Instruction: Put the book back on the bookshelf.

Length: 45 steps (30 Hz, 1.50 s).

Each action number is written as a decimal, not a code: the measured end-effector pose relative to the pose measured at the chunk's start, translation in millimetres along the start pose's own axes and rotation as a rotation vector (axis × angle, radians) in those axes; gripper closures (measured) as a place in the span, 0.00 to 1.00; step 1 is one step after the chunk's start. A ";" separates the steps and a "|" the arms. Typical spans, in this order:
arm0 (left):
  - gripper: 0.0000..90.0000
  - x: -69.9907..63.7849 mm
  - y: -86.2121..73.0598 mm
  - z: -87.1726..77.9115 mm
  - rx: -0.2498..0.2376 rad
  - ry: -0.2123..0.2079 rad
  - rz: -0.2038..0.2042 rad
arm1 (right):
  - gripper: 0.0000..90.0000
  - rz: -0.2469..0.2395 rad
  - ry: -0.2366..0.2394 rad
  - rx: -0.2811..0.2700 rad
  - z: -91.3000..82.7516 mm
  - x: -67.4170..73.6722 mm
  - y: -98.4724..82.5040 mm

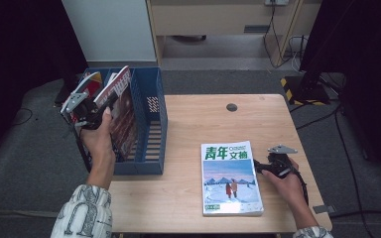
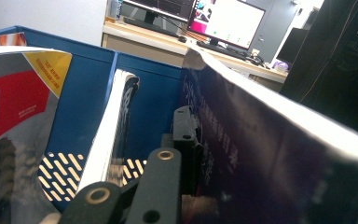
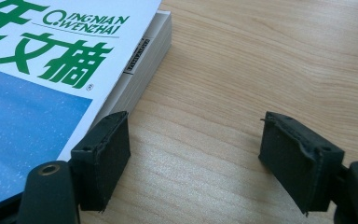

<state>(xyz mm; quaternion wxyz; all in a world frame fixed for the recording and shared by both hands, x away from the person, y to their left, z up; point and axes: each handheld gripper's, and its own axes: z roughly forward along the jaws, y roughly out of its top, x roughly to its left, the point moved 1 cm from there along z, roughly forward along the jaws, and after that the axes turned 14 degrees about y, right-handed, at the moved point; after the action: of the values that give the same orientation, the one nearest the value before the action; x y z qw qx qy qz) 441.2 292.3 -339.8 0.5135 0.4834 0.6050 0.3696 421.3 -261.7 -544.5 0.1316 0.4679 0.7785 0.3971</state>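
My left claw (image 1: 95, 110) is clamped on a dark-covered magazine (image 1: 124, 116), tilted over the blue file rack (image 1: 155, 124); its corner could snag the divider. My right claw (image 3: 193, 154) gapes empty, its near jaw beside the stacked magazines (image 3: 51, 84) on the surface (image 3: 242, 70).

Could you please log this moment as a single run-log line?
left gripper: shut on magazine, at blue file rack | right gripper: open, beside magazine stack | table

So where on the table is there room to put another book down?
Bare wood lies between the blue file rack and the magazine stack, and behind the stack toward the round hole. The rack is crowded with magazines.
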 end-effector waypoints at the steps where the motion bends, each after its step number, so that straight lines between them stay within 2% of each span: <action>1: 0.91 0.0 0.0 0.0 0.000 0.000 0.000 | 0.27 0.000 0.000 0.000 0.0 0.0 0.0; 5: 0.90 -2.4 0.4 -0.3 0.008 -0.007 -0.009 | 0.27 0.000 0.000 0.000 0.0 0.0 0.0; 13: 0.90 -12.4 5.1 -2.1 0.013 -0.008 -0.002 | 0.27 0.001 -0.001 0.000 0.0 0.1 0.0; 18: 0.89 -19.4 2.7 -1.5 0.012 -0.012 0.011 | 0.27 0.001 0.000 0.000 0.0 0.1 0.0; 23: 0.90 -16.5 -2.4 1.2 0.009 -0.016 -0.007 | 0.27 0.001 -0.001 0.000 0.0 0.1 0.0; 25: 0.90 -14.5 -7.7 3.2 0.014 -0.030 -0.047 | 0.27 0.001 0.000 0.000 0.0 0.0 0.0; 28: 0.90 -16.2 -11.4 5.0 0.013 -0.024 -0.027 | 0.27 0.001 0.000 0.000 0.0 0.1 0.0; 37: 0.91 -10.1 -14.8 5.8 0.001 -0.026 -0.016 | 0.27 0.001 0.000 0.000 0.0 0.0 0.0; 45: 0.91 -4.7 -24.8 9.0 0.009 -0.013 -0.013 | 0.27 0.000 0.000 0.000 0.0 0.0 0.0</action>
<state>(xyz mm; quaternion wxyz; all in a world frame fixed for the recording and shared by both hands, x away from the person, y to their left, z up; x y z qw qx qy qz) 444.9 280.8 -363.8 0.5176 0.4842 0.6064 0.3606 421.2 -261.6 -544.5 0.1316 0.4681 0.7784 0.3971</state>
